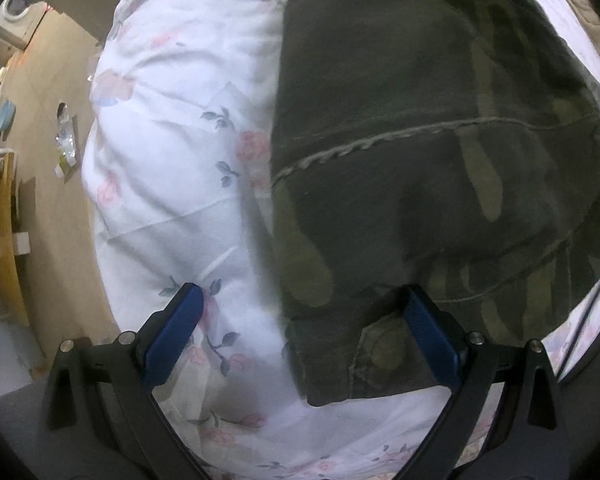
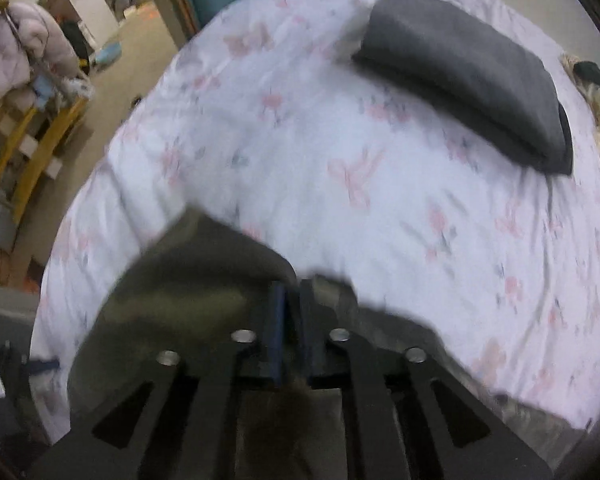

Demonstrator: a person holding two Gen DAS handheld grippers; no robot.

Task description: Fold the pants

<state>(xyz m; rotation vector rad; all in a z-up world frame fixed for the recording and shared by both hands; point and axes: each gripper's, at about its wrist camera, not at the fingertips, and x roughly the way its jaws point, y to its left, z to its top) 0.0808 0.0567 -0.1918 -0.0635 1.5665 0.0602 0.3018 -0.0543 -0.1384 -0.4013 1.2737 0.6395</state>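
Observation:
Dark green camouflage pants (image 1: 420, 160) lie on a white bed sheet with pink flowers (image 1: 172, 160). My left gripper (image 1: 304, 304) is open, its blue pads wide apart, just above the near corner of the pants; its right pad (image 1: 428, 332) is over the fabric, its left pad over the sheet. My right gripper (image 2: 292, 304) is shut on a dark fold of the pants (image 2: 188, 280) and holds it above the sheet (image 2: 340, 160). The view is blurred.
A folded grey garment (image 2: 468, 72) lies at the far right of the bed. The bed's left edge drops to a beige floor (image 1: 48, 160). A yellow wooden frame (image 1: 8, 240) stands there. A pale jacket (image 2: 24, 48) hangs at the left.

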